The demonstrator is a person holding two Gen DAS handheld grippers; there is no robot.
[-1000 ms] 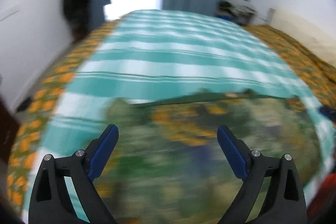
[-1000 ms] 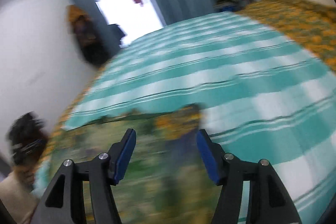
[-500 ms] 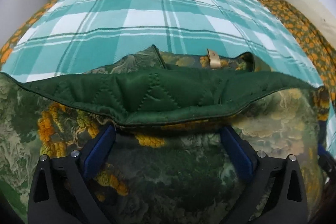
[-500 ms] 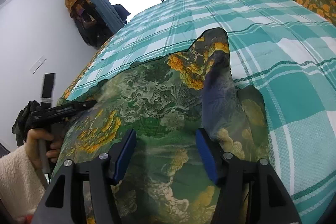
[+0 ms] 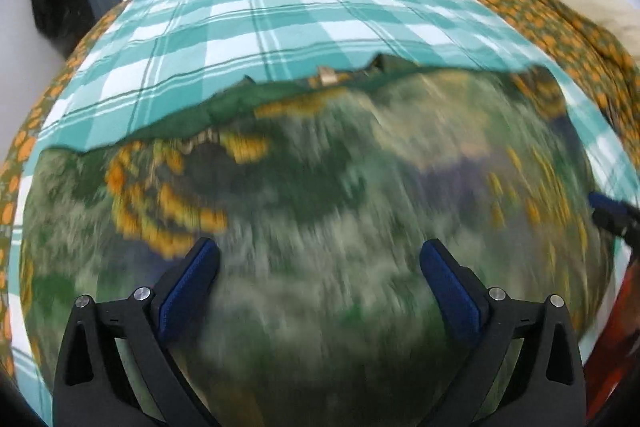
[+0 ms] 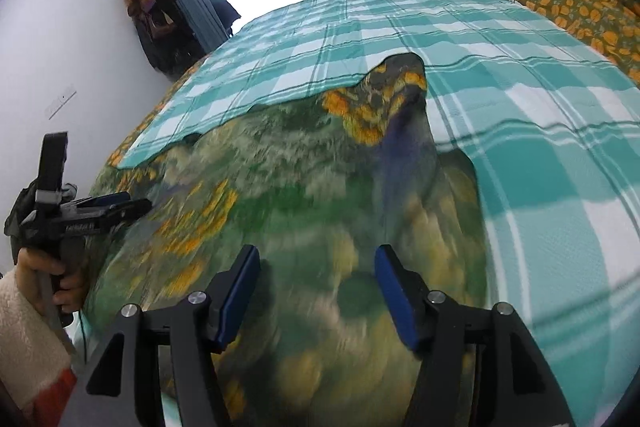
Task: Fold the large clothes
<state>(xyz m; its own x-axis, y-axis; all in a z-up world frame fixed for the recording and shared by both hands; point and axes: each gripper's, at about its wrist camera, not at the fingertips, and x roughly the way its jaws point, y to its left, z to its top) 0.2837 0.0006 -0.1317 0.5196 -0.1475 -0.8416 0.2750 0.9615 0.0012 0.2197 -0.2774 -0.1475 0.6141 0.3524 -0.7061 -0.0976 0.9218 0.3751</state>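
The left gripper [image 5: 318, 281] has its blue-padded fingers [image 5: 188, 285] spread wide, and they have just been opening; nothing sits between them, only the blurred cloth below. The right gripper [image 6: 316, 293] holds its fingers [image 6: 394, 293] about half apart, and no fold of cloth is visibly caught between the pads, though blur makes the fabric right beneath them hard to read. In the right wrist view the person's left hand [image 6: 48, 273], in a fleecy cream sleeve [image 6: 28, 343], carries the left tool at the garment's left edge.

The garment [image 6: 280, 195], a large quilted jacket, lies spread on the bed's teal checked cover [image 6: 520, 75], filling the near part of both views. Its outer face is printed in greens with orange-yellow flower clusters and a purple patch; a plain dark green lining [image 5: 208, 111] shows along the far edge, with a small tan loop [image 5: 326, 77] at what looks like the collar. One printed part, perhaps a sleeve [image 6: 396, 95], reaches out across the cover.

Folding seems barely begun: the jacket looks laid out, not doubled over. The sleeves and the body folds appear still to do.
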